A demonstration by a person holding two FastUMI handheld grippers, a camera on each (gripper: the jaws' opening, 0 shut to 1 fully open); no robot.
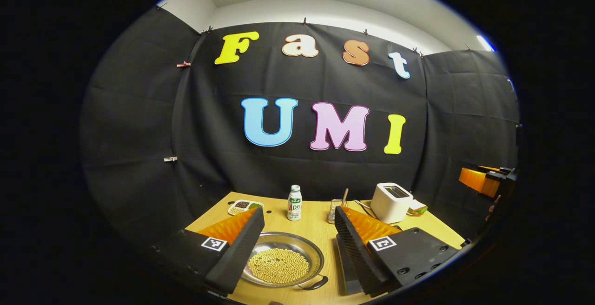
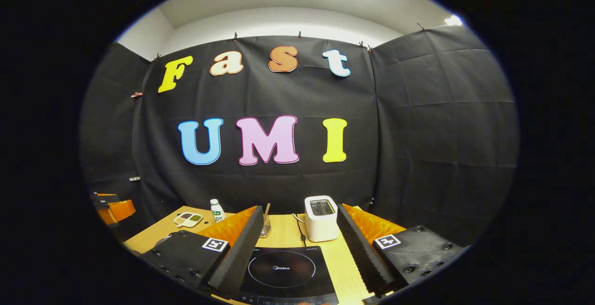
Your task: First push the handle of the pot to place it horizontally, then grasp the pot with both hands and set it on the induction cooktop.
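In the left gripper view a shallow steel pot (image 1: 283, 261) holding yellow beans sits on the wooden table (image 1: 320, 230), low between my fingers. One black loop handle (image 1: 317, 282) shows at its near right rim; the pot's left side is hidden behind my left finger (image 1: 241, 244). My left gripper (image 1: 299, 213) hangs open above the pot, touching nothing. In the right gripper view the black induction cooktop (image 2: 281, 268) lies directly under my right gripper (image 2: 300, 209), which is open and empty. Each gripper also appears far off in the other's view: the right gripper (image 1: 483, 180) and the left gripper (image 2: 111, 208).
A white toaster (image 2: 320, 219) stands just behind the cooktop, with a cord beside it. A small white bottle (image 1: 294, 202), a divided snack dish (image 1: 244, 206) and a metal utensil holder (image 1: 335, 209) stand along the back of the table.
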